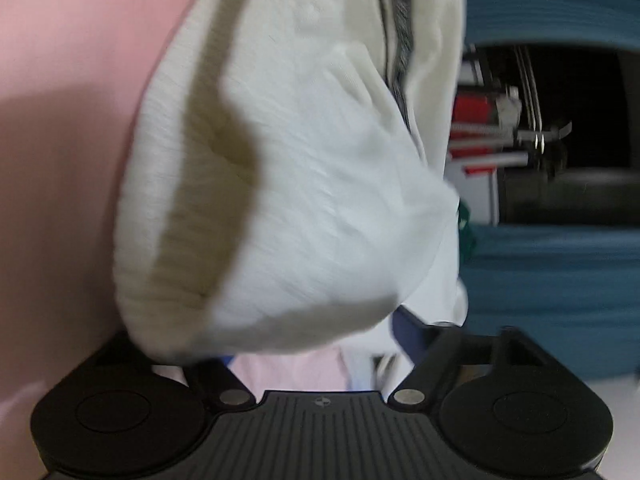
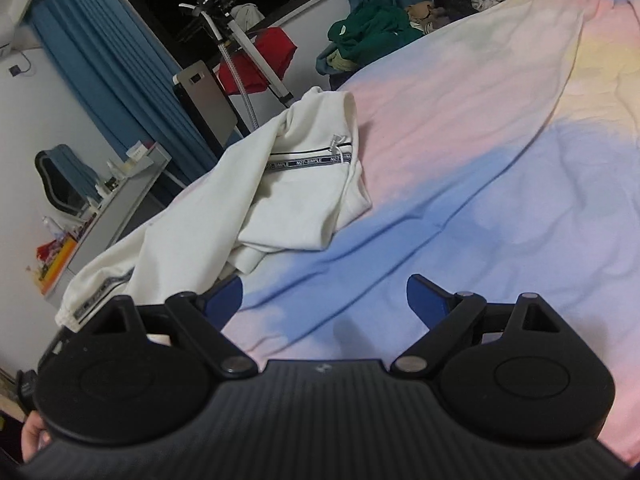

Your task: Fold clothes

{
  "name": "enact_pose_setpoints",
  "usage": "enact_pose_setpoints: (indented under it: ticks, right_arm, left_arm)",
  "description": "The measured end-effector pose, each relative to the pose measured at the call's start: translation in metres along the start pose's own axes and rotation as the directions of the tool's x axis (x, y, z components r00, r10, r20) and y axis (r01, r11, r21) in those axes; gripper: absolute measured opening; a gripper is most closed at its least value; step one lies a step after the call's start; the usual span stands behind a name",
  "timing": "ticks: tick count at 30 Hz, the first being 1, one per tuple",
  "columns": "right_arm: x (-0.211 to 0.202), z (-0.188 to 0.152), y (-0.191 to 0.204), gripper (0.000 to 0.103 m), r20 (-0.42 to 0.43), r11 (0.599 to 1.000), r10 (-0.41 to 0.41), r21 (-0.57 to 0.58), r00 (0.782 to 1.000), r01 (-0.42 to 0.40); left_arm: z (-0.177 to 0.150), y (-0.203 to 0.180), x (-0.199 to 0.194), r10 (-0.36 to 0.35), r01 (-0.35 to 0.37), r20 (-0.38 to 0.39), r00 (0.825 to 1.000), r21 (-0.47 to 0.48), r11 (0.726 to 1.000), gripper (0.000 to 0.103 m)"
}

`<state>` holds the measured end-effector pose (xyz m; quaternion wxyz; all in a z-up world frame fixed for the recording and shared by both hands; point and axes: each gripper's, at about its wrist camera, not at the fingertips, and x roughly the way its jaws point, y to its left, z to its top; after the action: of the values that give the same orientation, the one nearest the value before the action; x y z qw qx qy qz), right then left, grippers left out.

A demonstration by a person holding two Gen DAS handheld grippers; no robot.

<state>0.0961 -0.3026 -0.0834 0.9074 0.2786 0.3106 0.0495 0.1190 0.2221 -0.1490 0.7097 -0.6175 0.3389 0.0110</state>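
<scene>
Two grippers are in view, one per wrist camera: the left gripper (image 1: 320, 344) and the right gripper (image 2: 325, 300). One white garment (image 2: 304, 184) lies at the left edge of one pastel bedsheet (image 2: 500, 200). One pile of clothes (image 2: 372, 36) sits at the far edge.

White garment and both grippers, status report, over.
Right gripper open, empty, above bedsheet. Left gripper buried in white garment, grip unclear. Nothing in the way.

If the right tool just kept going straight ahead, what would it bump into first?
Probably the bedsheet. The right tool is open and empty and points down at bare pastel sheet. The white garment lies off to the left, so it would likely miss that.
</scene>
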Motion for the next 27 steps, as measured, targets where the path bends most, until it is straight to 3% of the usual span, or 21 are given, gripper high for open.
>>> enact_pose_setpoints:
  ticks: [2,4,7,13,18,21,24,27]
  right_arm:
    - [0.004,0.0,-0.001,0.09,-0.004,1.0,-0.01,-0.011,1.0,0.01]
    - [0.003,0.0,-0.005,0.09,-0.012,1.0,-0.026,-0.012,1.0,0.026]
    - [0.0,0.0,-0.012,0.09,-0.011,0.999,-0.041,0.007,0.999,0.041]
    - [-0.007,0.002,-0.02,0.09,0.019,0.998,-0.06,0.026,0.998,0.059]
    - [-0.008,0.002,-0.016,0.09,0.029,0.998,-0.066,0.018,0.997,0.066]
    - [-0.009,0.001,-0.013,0.09,0.032,0.998,-0.067,0.002,0.997,0.067]
    - [-0.01,-0.001,-0.009,0.09,0.029,0.998,-0.065,-0.019,0.997,0.066]
    - [-0.013,-0.003,-0.006,0.09,0.029,0.997,-0.075,-0.035,0.997,0.076]
  left_arm:
    - [0.011,0.007,-0.005,-0.02,0.021,0.012,1.0,-0.033,0.999,0.05]
    - [0.015,0.008,-0.009,0.008,-0.008,0.009,1.0,-0.027,1.0,0.033]
    - [0.025,0.001,-0.023,0.038,-0.038,0.005,0.999,0.009,0.999,0.02]
    - [0.048,-0.036,-0.085,0.097,-0.11,0.083,0.992,0.17,0.979,0.015]
    - [0.062,-0.039,-0.124,0.245,-0.273,0.132,0.961,0.29,0.917,0.015]
    - [0.069,-0.031,-0.114,0.332,-0.352,0.118,0.936,0.352,0.867,0.016]
    - [0.065,-0.041,-0.087,0.345,-0.361,0.115,0.932,0.411,0.837,0.019]
    - [0.06,-0.053,-0.081,0.332,-0.344,0.108,0.937,0.451,0.824,0.026]
